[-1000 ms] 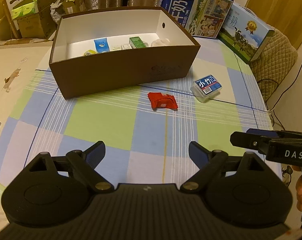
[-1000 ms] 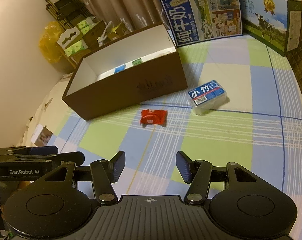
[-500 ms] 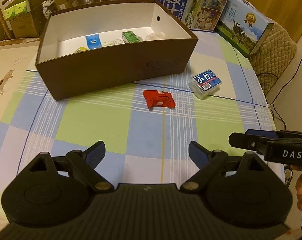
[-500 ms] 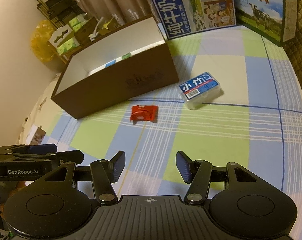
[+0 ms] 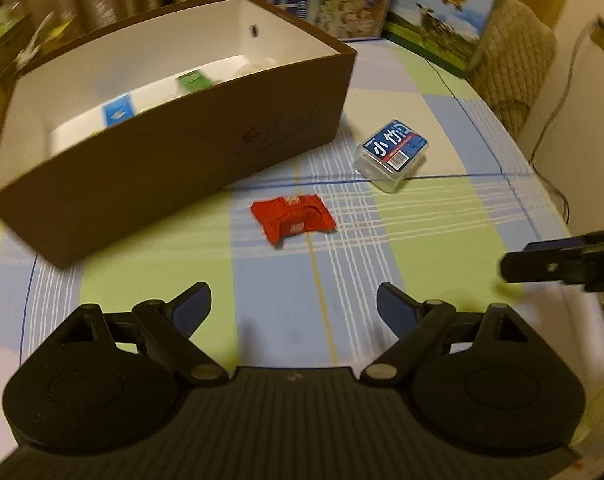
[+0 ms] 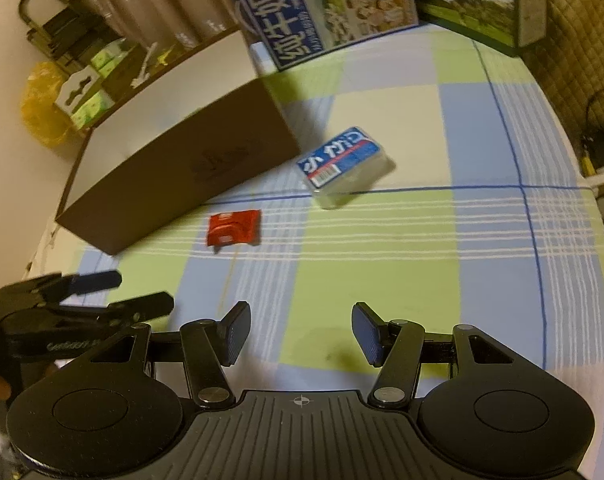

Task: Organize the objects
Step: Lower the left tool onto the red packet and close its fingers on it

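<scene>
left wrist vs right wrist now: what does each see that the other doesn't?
Only left wrist: inside the brown box, a blue packet and a green packet. Only right wrist: yellow bag and black rack by the wall. Both: red packet, clear plastic case, milk cartons, checked tablecloth, both open grippers, left gripper and right gripper.

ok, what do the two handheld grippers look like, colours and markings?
Both match: black bodies with two round discs and a ribbed centre plate. The left gripper and right gripper have black linkage arms, silver pivot pins and blue-padded fingers. Pale lettering on the left's side is blurred.
</scene>
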Motion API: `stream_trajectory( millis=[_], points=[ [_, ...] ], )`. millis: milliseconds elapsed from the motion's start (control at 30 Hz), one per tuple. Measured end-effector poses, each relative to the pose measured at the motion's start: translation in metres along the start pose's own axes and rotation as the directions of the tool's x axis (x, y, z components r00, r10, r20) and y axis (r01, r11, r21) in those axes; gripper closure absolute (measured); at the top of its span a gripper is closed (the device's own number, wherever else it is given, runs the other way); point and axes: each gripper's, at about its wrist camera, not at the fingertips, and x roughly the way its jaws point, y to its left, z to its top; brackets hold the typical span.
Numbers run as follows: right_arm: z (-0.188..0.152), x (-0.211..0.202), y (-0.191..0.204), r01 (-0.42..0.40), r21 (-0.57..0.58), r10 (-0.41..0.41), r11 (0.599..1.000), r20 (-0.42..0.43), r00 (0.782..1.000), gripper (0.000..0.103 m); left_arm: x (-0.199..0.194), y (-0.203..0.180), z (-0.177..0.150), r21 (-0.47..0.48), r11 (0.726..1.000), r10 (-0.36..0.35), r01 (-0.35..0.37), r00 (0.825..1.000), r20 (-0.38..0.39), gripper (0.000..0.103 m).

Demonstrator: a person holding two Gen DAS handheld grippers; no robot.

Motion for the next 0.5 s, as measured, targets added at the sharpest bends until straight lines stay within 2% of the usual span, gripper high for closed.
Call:
stream_trajectory(
  millis=[200, 500],
  points=[
    [0.000, 0.001, -0.017, 0.045, 0.062, -0.045, 0.997, -0.006, 0.999, 0.049, 0.042, 0.007, 0.022, 0.119, 0.993, -0.018, 0.017, 1.000, 0.008, 0.021],
    [0.000, 0.000, -0.031, 0.089, 0.129, -0.089, 0.988, -0.010, 0.996, 0.049, 0.088, 0.006, 0.043, 0.291, 0.955, -0.068, 0.063, 0.998, 0.007, 0.028]
  ],
)
